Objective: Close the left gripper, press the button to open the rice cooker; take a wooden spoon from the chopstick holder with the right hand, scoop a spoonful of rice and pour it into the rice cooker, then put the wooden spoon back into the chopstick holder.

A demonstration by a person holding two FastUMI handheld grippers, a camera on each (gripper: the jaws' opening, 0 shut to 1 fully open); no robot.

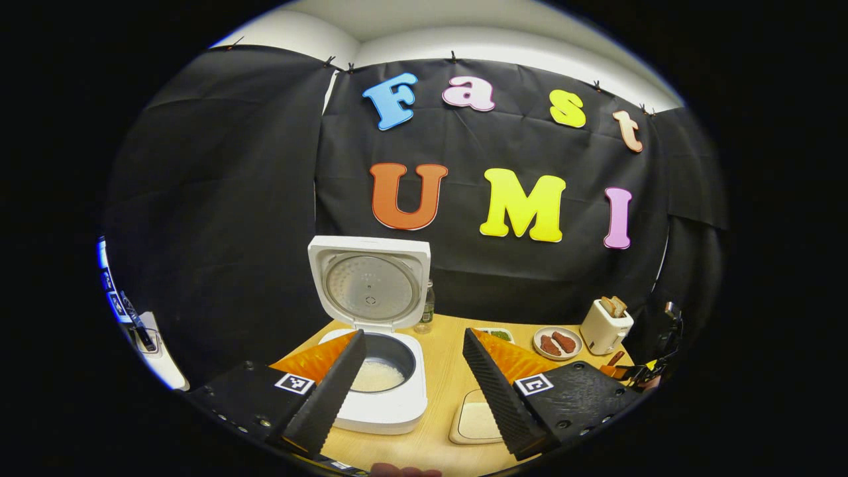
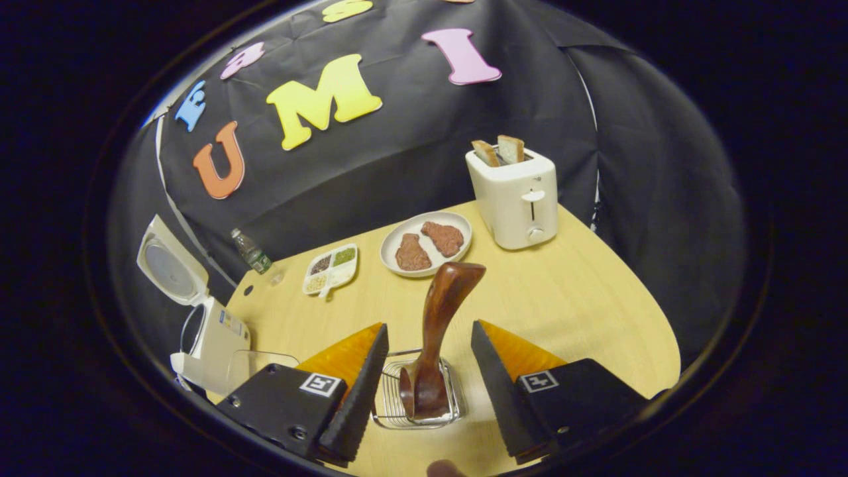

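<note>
The white rice cooker (image 1: 381, 407) stands with its lid (image 1: 370, 285) raised, and white rice (image 1: 377, 376) lies in its pot. My left gripper (image 1: 414, 333) hovers open just in front of it, holding nothing. A shallow tray of rice (image 1: 477, 421) lies to the cooker's right. In the right gripper view, the wooden spoon (image 2: 440, 311) stands in the wire chopstick holder (image 2: 391, 397), bowl down and handle up. My right gripper (image 2: 429, 326) is open, one finger on each side of the spoon and neither touching it. The open cooker (image 2: 212, 338) sits far left.
On the wooden table (image 2: 563, 298) stand a white toaster (image 2: 517, 199) with two bread slices, a plate (image 2: 457, 225) with two brown meat pieces, a divided dish (image 2: 331, 268) of grains and a small bottle (image 2: 252, 252). Black cloth walls close the back and sides.
</note>
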